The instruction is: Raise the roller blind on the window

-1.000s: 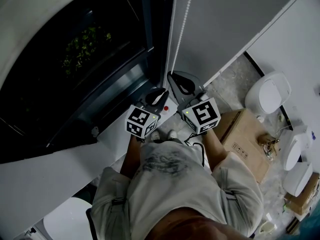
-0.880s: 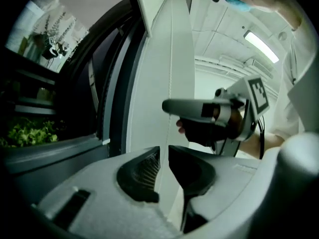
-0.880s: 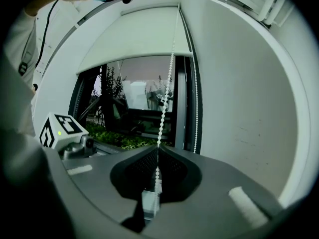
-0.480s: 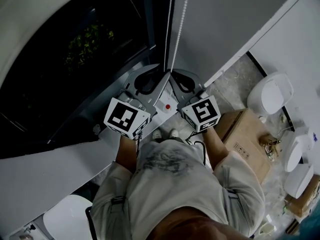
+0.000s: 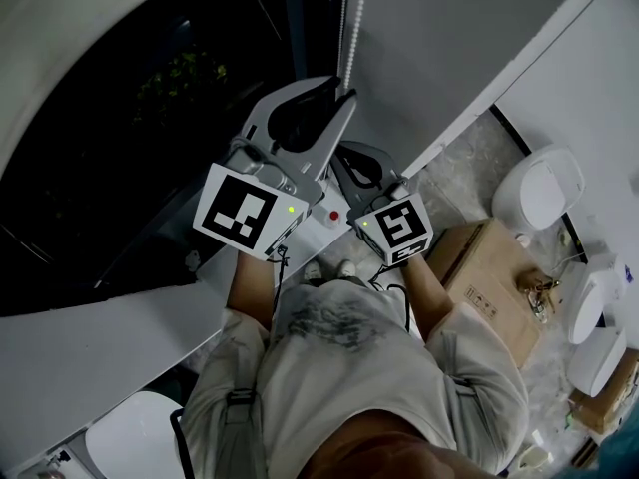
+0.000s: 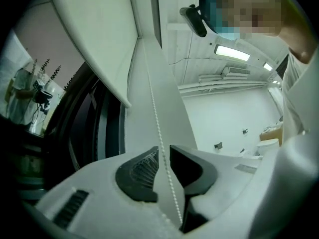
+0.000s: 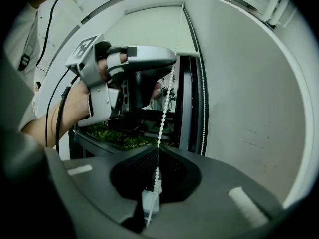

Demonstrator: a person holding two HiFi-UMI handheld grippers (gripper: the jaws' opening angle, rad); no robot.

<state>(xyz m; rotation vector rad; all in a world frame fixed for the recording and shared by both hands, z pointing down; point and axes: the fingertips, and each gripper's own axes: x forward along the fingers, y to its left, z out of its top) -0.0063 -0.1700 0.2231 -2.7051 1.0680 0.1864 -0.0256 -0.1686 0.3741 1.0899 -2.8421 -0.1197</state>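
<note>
The left gripper [image 5: 342, 90] rose along the bead chain [image 5: 346, 8] from beside the right gripper [image 5: 339, 154] to above it.

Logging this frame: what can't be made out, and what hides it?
Head view: the chain runs off the top edge; its lower end is hidden behind the left gripper and right gripper.
Head view: box print is too small.
Left gripper view: jaws slightly apart round the chain; whether a pad touches it is unclear.
Right gripper view: chain below the shut jaws is hidden by the gripper.
</note>
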